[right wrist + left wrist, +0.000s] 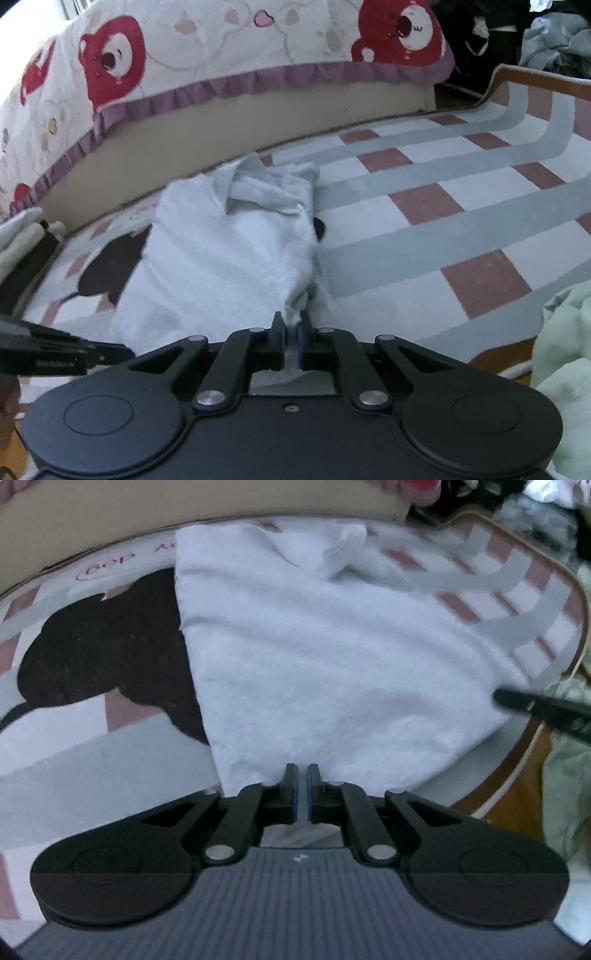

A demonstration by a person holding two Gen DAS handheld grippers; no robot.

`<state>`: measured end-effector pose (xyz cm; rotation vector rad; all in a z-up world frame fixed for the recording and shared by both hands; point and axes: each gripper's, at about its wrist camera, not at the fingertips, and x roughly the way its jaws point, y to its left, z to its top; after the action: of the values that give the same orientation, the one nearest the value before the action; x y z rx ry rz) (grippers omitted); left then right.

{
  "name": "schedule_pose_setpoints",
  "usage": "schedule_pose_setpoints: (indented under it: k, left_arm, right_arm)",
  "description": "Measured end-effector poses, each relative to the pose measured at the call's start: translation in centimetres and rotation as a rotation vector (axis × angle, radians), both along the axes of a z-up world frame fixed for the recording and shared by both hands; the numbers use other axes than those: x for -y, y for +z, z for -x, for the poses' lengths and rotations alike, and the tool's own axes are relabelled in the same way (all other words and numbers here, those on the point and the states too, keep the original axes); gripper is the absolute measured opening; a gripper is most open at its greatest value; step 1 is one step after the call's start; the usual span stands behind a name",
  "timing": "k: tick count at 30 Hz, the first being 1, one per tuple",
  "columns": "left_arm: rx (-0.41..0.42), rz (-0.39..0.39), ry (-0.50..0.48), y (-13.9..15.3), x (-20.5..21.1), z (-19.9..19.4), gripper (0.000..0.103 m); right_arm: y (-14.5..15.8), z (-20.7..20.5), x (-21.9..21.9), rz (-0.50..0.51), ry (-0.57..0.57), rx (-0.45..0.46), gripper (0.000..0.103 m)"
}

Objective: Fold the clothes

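Mint garment (pixel 565 373) beside checked rug (pixel 480 229)

Both grippers, left gripper (pixel 302 775) and right gripper (pixel 290 321), are showing matte black linkages, silver rivets, blue-edged pads and round black housings.

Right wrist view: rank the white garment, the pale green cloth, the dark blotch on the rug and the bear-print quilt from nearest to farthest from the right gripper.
1. White garment: pinched in the right gripper, straight ahead.
2. Pale green cloth: off to the right, at the rug's edge.
3. Dark blotch: left, beyond the garment's near end; close to call with the green cloth.
4. Bear-print quilt: farthest, across the top.
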<state>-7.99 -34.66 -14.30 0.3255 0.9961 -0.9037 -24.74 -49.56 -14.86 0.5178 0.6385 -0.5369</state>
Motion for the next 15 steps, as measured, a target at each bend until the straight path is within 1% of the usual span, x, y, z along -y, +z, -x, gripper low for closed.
schedule_pose_setpoints:
  k: [3, 5, 9, 10, 11, 12, 13, 14, 15]
  left_arm:
    - [-0.013, -0.06, -0.006, 0.5, 0.5, -0.1, 0.004]
    - [-0.005, -0.074, -0.014, 0.5, 0.8, 0.1, 0.004]
    - [-0.001, -0.075, -0.002, 0.3, 0.3, 0.6, 0.004]
    - [-0.002, -0.076, 0.003, 0.3, 0.2, 0.6, 0.004]
    - [-0.004, -0.076, 0.005, 0.3, 0.1, 0.5, 0.004]
    - [-0.007, -0.072, 0.007, 0.2, 0.0, 0.4, 0.004]
    - [-0.012, -0.067, 0.01, 0.3, -0.1, 0.5, 0.004]
    - [-0.018, -0.068, 0.005, 0.4, 0.0, 0.4, 0.004]
    - [-0.024, -0.071, -0.003, 0.5, 0.1, 0.3, 0.005]
  right_arm:
    - [-0.5, 0.0, 1.2, -0.069, -0.07, -0.041, 0.006]
    - [-0.5, 0.4, 1.7, -0.094, -0.111, -0.045, 0.005]
    - [-0.8, 0.5, 1.1, -0.023, -0.121, -0.115, 0.009]
    - [-0.8, 0.5, 0.9, 0.001, -0.127, -0.13, 0.005]
    - [-0.8, 0.6, 0.8, 0.048, -0.159, -0.178, 0.0]
    - [-1.0, 0.7, 0.9, 0.12, -0.217, -0.262, 0.002]
    - [-1.1, 1.2, 1.1, 0.148, -0.263, -0.307, 0.002]
    - [-0.8, 1.8, 1.6, 0.112, -0.255, -0.291, 0.003]
    - [-0.1, 1.9, 2.1, 0.058, -0.206, -0.256, 0.004]
